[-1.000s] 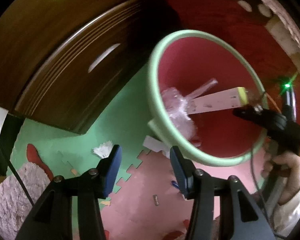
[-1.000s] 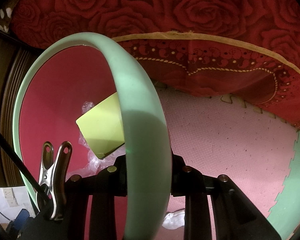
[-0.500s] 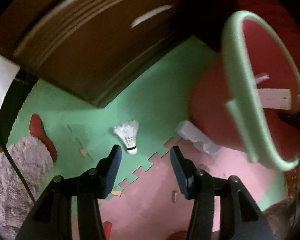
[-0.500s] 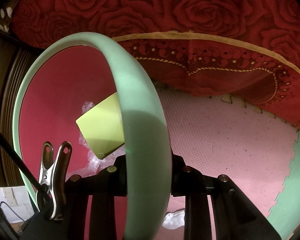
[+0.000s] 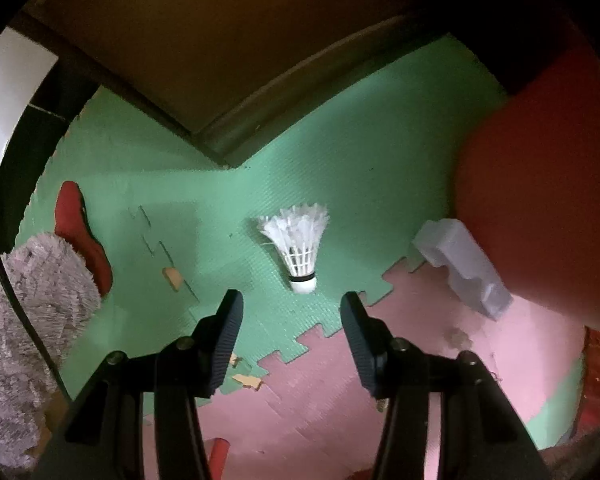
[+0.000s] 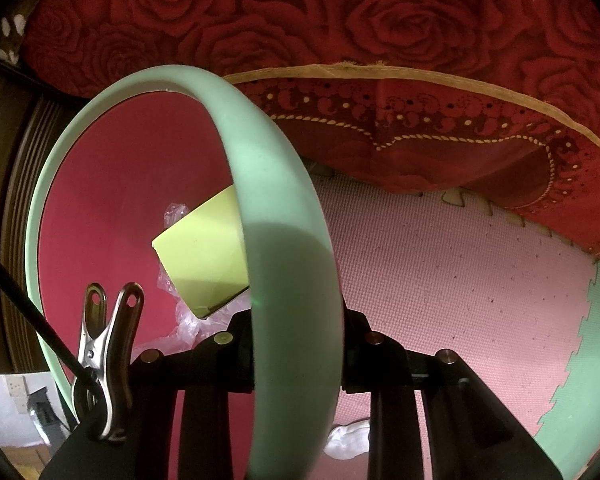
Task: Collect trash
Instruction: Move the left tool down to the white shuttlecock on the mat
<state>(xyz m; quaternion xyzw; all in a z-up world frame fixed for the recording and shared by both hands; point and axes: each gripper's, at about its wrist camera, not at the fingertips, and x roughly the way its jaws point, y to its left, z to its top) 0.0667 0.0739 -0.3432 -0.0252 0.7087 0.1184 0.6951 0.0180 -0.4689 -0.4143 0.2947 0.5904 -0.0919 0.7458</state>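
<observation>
My left gripper points straight down at the foam floor mat, its 2 jaws standing apart with nothing between them. The white shuttlecock lies on the green tile just beyond the fingertips, cork end toward me, feathers fanned away. To its right I see a pale foam block on the seam between green and pink tiles, right beside the red wall of the bin. A fluffy grey rug sits at the left edge, and small scraps lie by the puzzle joints.

On the other side, my right gripper is clamped on the bin's mint-green rim, 1 finger inside, 1 outside. Inside the bin I see a yellow-green carton and crinkled clear plastic. A rose-patterned red bedspread hangs behind.
</observation>
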